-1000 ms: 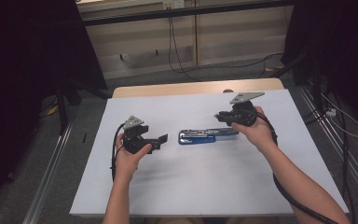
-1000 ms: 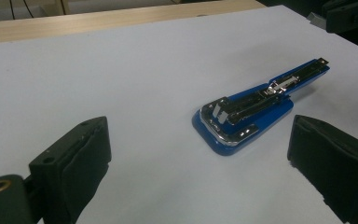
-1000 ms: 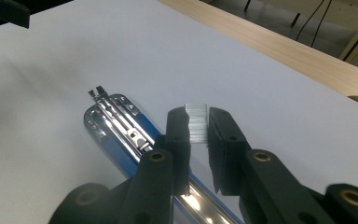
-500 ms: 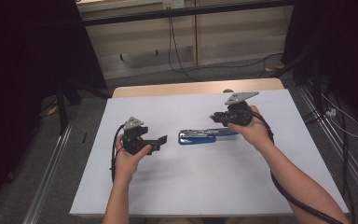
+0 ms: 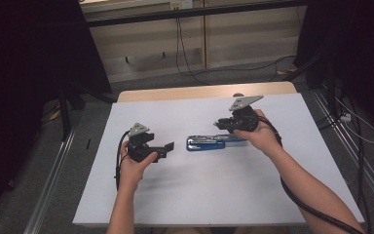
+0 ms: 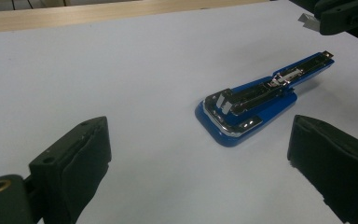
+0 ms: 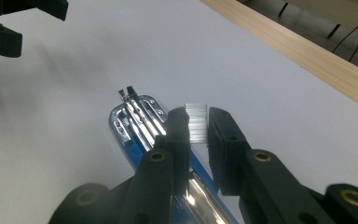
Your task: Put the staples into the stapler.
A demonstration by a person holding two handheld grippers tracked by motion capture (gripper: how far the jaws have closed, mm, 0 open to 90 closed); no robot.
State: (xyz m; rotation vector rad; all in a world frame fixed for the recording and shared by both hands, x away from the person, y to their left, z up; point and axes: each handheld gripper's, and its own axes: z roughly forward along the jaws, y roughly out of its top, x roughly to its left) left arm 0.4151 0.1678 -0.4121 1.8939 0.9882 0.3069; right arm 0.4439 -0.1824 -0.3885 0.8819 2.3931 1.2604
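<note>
Your right gripper (image 7: 197, 122) pinches a silver staple strip (image 7: 196, 122) above the opened blue metal stapler (image 6: 256, 98); your left gripper (image 6: 200, 154) gapes wide, empty.

You are working in what looks like a lab or recording room rather than a home. Your pale wooden desk (image 5: 199, 92), covered with a plain white sheet (image 5: 199, 185), sits mid-frame on grey carpet floor (image 5: 39, 195). Black curtains (image 5: 24, 73) hang at the upper left and upper right of the frame. Loose black cables (image 5: 185, 58) trail down the beige panelled wall (image 5: 141, 53) at the top, and bare aluminium rails (image 5: 53, 180) run along both sides of the desk.
</note>
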